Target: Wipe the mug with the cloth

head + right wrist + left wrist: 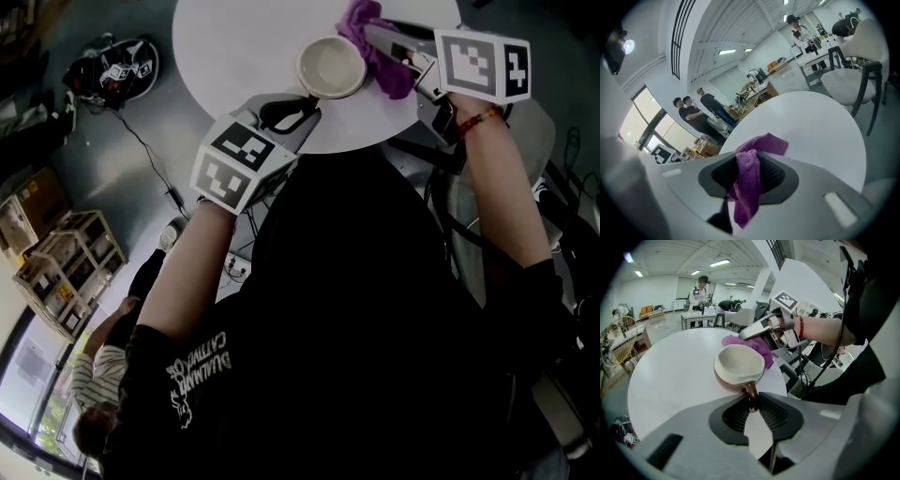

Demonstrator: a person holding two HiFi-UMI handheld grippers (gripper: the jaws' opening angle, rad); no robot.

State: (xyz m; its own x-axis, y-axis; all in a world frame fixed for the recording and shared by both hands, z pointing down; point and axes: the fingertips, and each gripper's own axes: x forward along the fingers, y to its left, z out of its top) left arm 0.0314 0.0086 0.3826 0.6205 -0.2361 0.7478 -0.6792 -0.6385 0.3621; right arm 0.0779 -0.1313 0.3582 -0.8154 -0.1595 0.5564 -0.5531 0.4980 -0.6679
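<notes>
A mug (331, 66), cream inside and brown outside, stands upright near the front edge of the round white table (234, 47). My left gripper (298, 108) is shut on its brown handle (751, 391), which sits between the dark pads in the left gripper view, below the mug's bowl (739, 363). My right gripper (377, 37) is shut on a purple cloth (382, 58), whose bunched fabric hangs between the pads (747, 187). The cloth (765, 350) lies against the mug's far right side, with the right gripper (754, 331) just above it.
A white chair (853, 79) stands past the table's far side. On the floor to the left are wooden crates (66, 262), a black device with cables (112, 70) and a power strip (234, 267). People stand in the background of the room.
</notes>
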